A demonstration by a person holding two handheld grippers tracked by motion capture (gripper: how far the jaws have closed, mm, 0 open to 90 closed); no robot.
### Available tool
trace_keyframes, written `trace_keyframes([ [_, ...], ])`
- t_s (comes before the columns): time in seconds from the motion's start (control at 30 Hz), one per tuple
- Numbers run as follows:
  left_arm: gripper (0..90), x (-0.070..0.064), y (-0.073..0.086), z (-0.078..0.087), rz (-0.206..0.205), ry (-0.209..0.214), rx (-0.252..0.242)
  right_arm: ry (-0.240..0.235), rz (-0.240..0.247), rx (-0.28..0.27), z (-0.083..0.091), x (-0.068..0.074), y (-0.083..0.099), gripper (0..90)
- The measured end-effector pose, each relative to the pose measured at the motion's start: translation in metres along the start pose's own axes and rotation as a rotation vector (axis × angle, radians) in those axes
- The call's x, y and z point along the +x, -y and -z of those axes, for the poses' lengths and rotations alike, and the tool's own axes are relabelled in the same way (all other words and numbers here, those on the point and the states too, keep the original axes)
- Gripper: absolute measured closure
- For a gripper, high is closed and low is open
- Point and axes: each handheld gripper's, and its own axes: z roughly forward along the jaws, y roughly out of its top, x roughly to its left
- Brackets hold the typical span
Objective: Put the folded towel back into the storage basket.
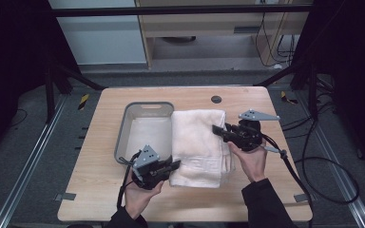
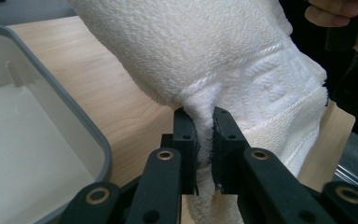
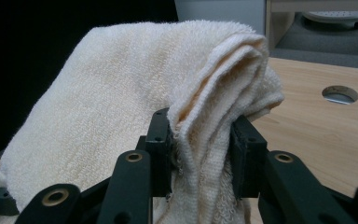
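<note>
A folded cream towel [image 1: 198, 145] lies on the wooden table [image 1: 100, 194], just right of a grey tray [image 1: 123, 124]. My left gripper [image 1: 175, 164] is shut on the towel's near left corner; in the left gripper view the towel [image 2: 223, 60] bunches between the black jaws of that gripper [image 2: 205, 140]. My right gripper [image 1: 217, 129] is shut on the towel's far right edge. The right gripper view has several folded layers of the towel [image 3: 135, 102] pinched in that gripper [image 3: 203, 149], with the cloth lifted into a hump.
The grey tray [image 2: 86, 135] stands empty at the towel's left, close to my left gripper. A round cable hole [image 1: 216, 99] sits in the table near its far edge. Cables [image 1: 313, 161] trail off the right side. Bare wood lies along the front edge.
</note>
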Motion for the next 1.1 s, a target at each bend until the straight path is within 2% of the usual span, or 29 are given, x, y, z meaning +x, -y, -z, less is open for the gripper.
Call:
trace_keyframes([
  [0.3,81.2,0.012,-0.007,0.011,0.012,-0.025,-0.031,-0.010,0.008,-0.013,-0.013,0.008,-0.017,65.5],
  [0.53,81.3,0.028,-0.014,0.023,0.037,-0.044,-0.066,-0.017,0.024,-0.025,-0.024,0.017,-0.032,65.6],
  [0.77,81.4,0.046,-0.020,0.038,0.069,-0.083,-0.097,-0.030,0.040,-0.031,-0.045,0.031,-0.052,65.6],
  [1.1,81.4,0.067,-0.020,0.050,0.095,-0.140,-0.110,-0.037,0.056,-0.024,-0.074,0.044,-0.067,65.6],
])
